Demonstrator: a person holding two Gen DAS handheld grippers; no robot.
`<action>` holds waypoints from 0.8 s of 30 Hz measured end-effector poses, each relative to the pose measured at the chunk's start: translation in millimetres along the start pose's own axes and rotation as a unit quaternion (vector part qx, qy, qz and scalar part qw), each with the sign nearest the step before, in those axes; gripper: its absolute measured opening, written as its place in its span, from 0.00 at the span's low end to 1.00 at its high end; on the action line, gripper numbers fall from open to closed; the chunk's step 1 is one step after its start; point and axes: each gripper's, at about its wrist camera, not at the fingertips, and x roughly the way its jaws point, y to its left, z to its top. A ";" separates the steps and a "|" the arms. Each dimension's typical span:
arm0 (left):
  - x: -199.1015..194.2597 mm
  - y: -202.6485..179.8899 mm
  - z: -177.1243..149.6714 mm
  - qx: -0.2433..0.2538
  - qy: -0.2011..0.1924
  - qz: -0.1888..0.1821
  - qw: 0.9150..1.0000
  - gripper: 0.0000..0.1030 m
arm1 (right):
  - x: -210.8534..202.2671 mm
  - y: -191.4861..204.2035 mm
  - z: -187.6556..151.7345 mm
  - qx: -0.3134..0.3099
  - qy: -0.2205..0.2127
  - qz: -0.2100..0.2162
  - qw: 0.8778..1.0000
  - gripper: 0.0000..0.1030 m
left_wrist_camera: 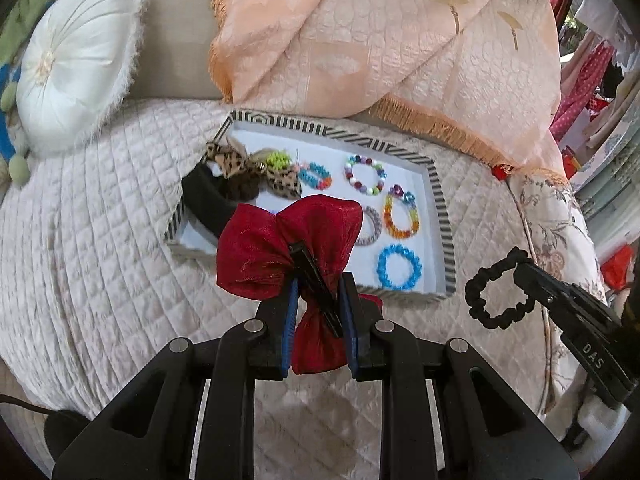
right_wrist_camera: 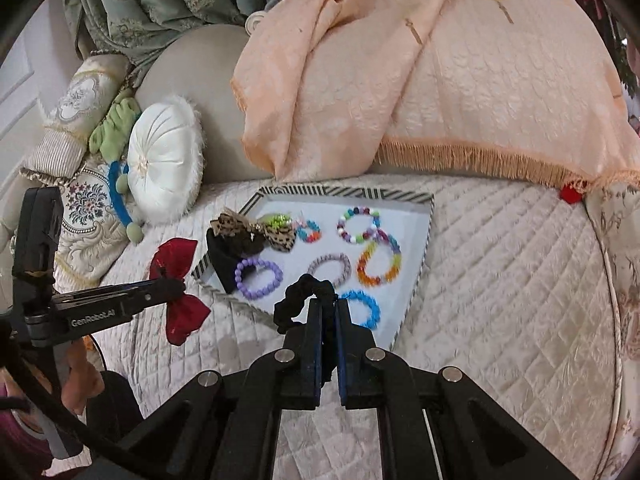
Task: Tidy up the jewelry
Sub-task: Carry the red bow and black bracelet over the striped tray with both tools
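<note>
My left gripper [left_wrist_camera: 319,280] is shut on a red hair bow [left_wrist_camera: 276,240] by its black clip, held above the quilt in front of the striped-rim tray [left_wrist_camera: 438,196]. It also shows in the right wrist view [right_wrist_camera: 178,288], left of the tray [right_wrist_camera: 426,240]. My right gripper [right_wrist_camera: 329,308] is shut on a black scrunchie [right_wrist_camera: 300,296], held over the tray's near edge; the scrunchie also shows in the left wrist view [left_wrist_camera: 496,288]. The tray holds several bead bracelets, among them a blue one [left_wrist_camera: 399,267] and a purple one [right_wrist_camera: 258,278], and leopard-print bows [left_wrist_camera: 232,160].
The tray lies on a quilted cream bedspread [right_wrist_camera: 500,280]. A peach fringed throw [left_wrist_camera: 400,52] hangs behind it. A round white cushion [left_wrist_camera: 72,64] sits at the back left. A black velvet piece [left_wrist_camera: 208,204] rests on the tray's left rim.
</note>
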 end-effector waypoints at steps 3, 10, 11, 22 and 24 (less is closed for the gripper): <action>6.3 -3.5 10.2 0.005 -0.003 0.005 1.000 0.19 | 5.3 -0.4 9.4 0.000 -0.002 0.001 1.000 0.05; 27.0 -9.6 30.1 0.010 -0.001 0.008 1.000 0.19 | 23.7 -4.1 26.2 0.000 0.002 0.002 1.000 0.05; 29.7 -10.4 31.5 0.010 0.001 0.008 1.000 0.19 | 28.1 -5.2 28.5 0.001 0.004 0.002 1.000 0.05; 91.1 11.5 36.7 -0.044 0.056 -0.033 0.997 0.19 | 103.4 -5.6 55.1 0.008 0.042 0.015 0.999 0.05; 101.6 16.4 34.6 -0.054 0.069 -0.035 0.996 0.19 | 125.4 -4.9 60.5 0.016 0.052 0.023 0.998 0.05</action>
